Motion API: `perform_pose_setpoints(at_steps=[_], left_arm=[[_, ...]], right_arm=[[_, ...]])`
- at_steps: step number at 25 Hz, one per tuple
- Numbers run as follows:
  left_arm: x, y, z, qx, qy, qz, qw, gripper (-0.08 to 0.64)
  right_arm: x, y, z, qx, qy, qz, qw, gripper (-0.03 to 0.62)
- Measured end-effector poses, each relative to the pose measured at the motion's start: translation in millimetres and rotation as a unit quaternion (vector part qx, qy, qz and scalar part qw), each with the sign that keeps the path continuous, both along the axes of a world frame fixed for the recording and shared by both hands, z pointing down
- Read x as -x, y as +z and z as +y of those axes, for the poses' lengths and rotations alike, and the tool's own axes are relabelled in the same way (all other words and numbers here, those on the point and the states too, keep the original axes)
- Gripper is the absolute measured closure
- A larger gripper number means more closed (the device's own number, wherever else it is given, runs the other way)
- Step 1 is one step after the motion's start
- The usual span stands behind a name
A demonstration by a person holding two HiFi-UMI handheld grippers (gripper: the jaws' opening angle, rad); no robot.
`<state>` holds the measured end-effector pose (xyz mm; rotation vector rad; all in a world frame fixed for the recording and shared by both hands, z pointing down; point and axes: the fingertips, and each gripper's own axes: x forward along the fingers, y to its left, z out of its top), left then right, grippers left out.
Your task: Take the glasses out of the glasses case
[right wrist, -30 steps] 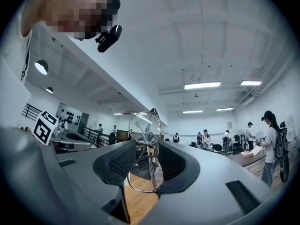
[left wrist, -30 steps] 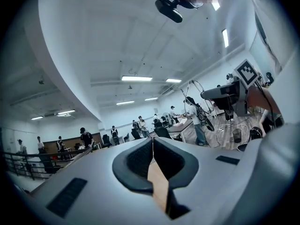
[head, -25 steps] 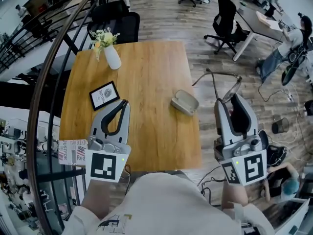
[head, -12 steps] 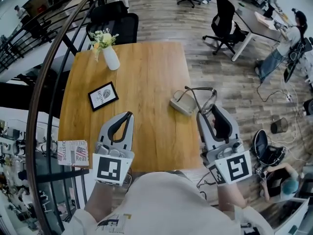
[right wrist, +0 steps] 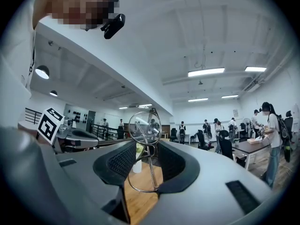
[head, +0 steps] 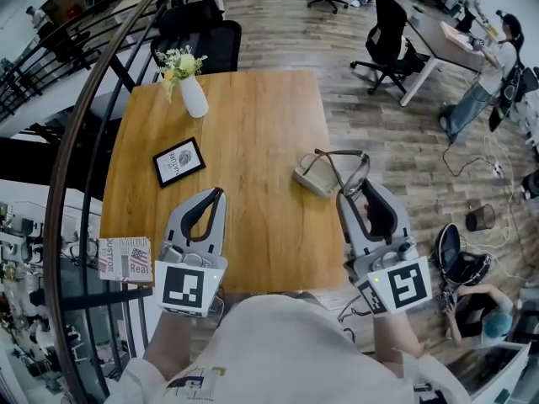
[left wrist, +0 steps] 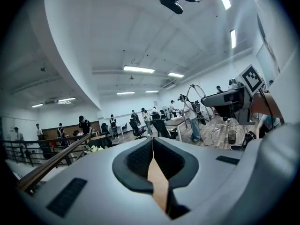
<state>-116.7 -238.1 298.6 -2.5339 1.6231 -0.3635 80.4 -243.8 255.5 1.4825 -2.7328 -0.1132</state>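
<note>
Head view: wooden table (head: 253, 116) fills the centre. Glasses case (head: 315, 178) lies on the table at 3 o'clock from its centre, close to the right edge. Whether its lid is up cannot be told. Right gripper (head: 357, 194) sits off the table's right edge, at about 4 o'clock from the case, pointing toward 12 o'clock. Its jaws are clenched on the glasses (right wrist: 144, 125). In the right gripper view the thin wire frame stands on end between the two dark pads, one round lens above the jaw tips and the other rim looping down between them, with table wood visible below. In the head view the glasses lie at 2 o'clock from the case, temples spread. One temple overlaps the case's right end, but contact cannot be judged. Left gripper (head: 216, 195) is over the table at 7 o'clock from centre, also pointing toward 12 o'clock. Its jaws are closed tip to tip with nothing between them, only a sliver of wood showing through the slit. White vase (head: 194, 98) with flowers stands at 11 o'clock near the far left corner. A framed card (head: 179, 162) lies flat at 9 o'clock. Black office chairs (head: 202, 36) stand beyond the table at 12 o'clock.
</note>
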Motion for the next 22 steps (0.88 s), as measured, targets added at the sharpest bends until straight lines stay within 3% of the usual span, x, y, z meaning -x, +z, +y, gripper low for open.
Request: perform_pose_setpoints(at_steps=[22], left_arm=[[1.8,-1.7,5.1,-0.003,0.003,0.005,1.0,0.54]], right_arm=[[2.5,2.4,4.9,0.0,-0.002,-0.001,1.0,0.422]])
